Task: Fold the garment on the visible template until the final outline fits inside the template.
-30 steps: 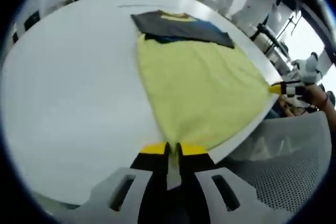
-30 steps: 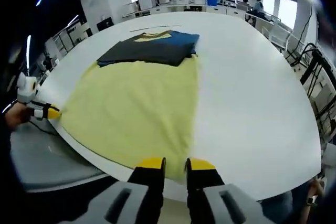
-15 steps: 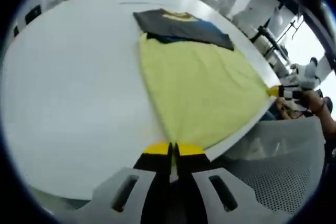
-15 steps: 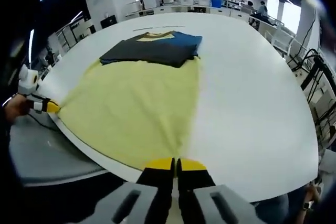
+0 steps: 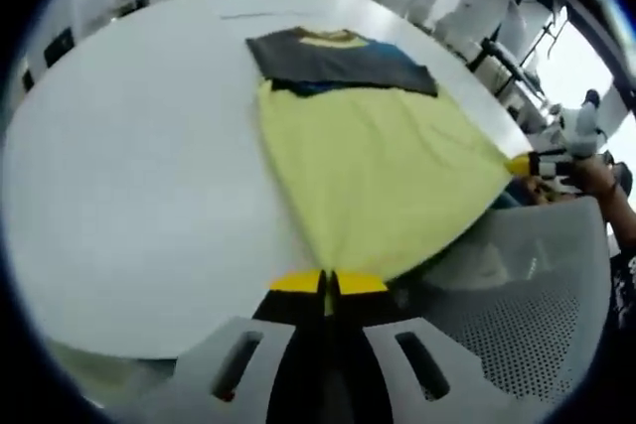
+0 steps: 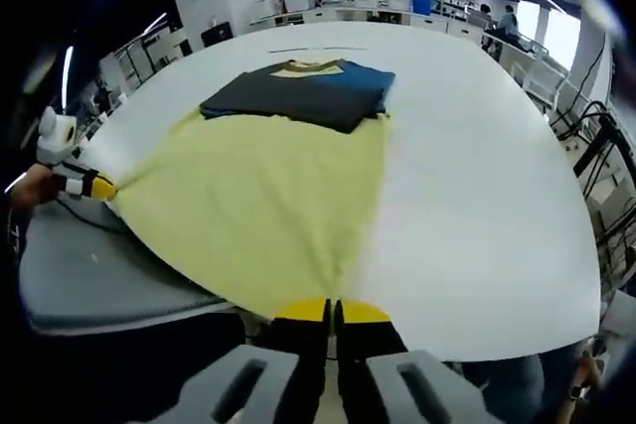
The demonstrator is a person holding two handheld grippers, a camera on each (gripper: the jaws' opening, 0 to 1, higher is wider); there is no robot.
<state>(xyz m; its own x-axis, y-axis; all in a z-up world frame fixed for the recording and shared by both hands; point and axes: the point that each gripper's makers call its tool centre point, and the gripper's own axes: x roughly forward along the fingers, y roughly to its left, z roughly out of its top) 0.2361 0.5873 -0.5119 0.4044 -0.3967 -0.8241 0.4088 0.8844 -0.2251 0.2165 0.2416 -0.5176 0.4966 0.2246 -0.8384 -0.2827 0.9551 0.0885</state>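
On the white table (image 5: pixel 129 166), the yellow garment (image 5: pixel 378 171) stretches ahead of the left gripper (image 5: pixel 327 282) and right gripper (image 6: pixel 328 312), each clamped on a near hem corner, the dark folded clothes (image 6: pixel 298 96) beyond, so the next move is probably carrying the hem forward to fold.

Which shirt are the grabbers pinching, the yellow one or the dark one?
The yellow garment: both grippers pinch its near corners. The dark folded garment lies untouched beyond it.
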